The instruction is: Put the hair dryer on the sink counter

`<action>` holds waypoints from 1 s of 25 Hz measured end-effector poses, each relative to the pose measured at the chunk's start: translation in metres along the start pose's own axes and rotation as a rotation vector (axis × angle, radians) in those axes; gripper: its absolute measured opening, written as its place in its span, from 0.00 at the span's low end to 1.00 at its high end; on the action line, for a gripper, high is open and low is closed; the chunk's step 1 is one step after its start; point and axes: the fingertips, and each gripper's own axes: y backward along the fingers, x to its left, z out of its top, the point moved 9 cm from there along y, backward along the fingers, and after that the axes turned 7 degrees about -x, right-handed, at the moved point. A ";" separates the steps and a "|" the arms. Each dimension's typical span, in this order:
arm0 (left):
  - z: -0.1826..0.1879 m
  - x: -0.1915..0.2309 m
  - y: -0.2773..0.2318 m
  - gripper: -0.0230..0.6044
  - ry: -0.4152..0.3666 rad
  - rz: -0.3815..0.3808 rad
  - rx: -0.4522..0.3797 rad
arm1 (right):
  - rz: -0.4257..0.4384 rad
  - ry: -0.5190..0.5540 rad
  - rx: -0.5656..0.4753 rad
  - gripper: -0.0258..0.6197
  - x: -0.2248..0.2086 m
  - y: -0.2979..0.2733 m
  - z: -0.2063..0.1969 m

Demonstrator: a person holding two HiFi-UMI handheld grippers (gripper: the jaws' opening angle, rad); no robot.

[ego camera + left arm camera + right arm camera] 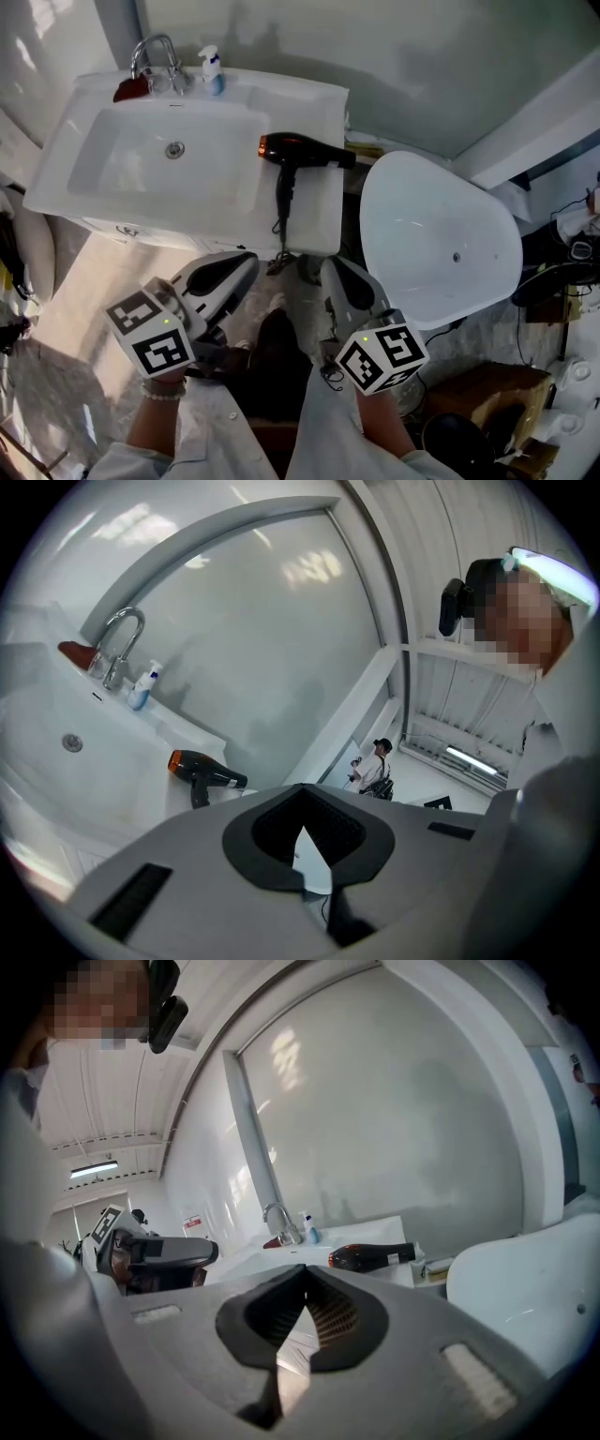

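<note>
A black hair dryer (292, 155) with an orange rear end lies on the right part of the white sink counter (319, 103), its handle pointing toward the front edge and its cord hanging over it. It also shows as the hair dryer (202, 774) in the left gripper view and the hair dryer (370, 1256) in the right gripper view. My left gripper (246, 265) and right gripper (330, 272) are both held low in front of the counter, away from the dryer. Each is shut with nothing between its jaws.
The basin (164, 159) has a chrome tap (155, 56), a small pump bottle (212, 70) and a red object (129, 89) behind it. A white oval tub (441, 239) stands right of the counter. Boxes and cables (562, 272) crowd the far right floor.
</note>
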 end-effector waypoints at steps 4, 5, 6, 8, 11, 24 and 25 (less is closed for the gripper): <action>-0.009 -0.014 0.021 0.04 -0.020 -0.023 0.001 | -0.025 0.010 -0.028 0.04 0.023 0.026 -0.005; -0.011 -0.017 0.025 0.04 -0.023 -0.028 -0.001 | -0.031 0.010 -0.035 0.04 0.028 0.031 -0.007; -0.013 -0.020 0.029 0.04 -0.026 -0.035 -0.003 | -0.036 0.011 -0.041 0.04 0.033 0.037 -0.009; -0.016 -0.027 0.036 0.04 -0.029 -0.050 -0.009 | -0.046 0.015 -0.050 0.04 0.043 0.047 -0.013; -0.020 -0.038 0.047 0.04 -0.031 -0.068 -0.022 | -0.063 0.020 -0.062 0.04 0.057 0.061 -0.017; -0.025 -0.077 0.047 0.04 -0.037 -0.119 -0.040 | -0.080 0.029 -0.088 0.04 0.072 0.088 -0.010; -0.024 -0.077 0.045 0.04 -0.038 -0.117 -0.041 | -0.077 0.027 -0.086 0.04 0.070 0.087 -0.009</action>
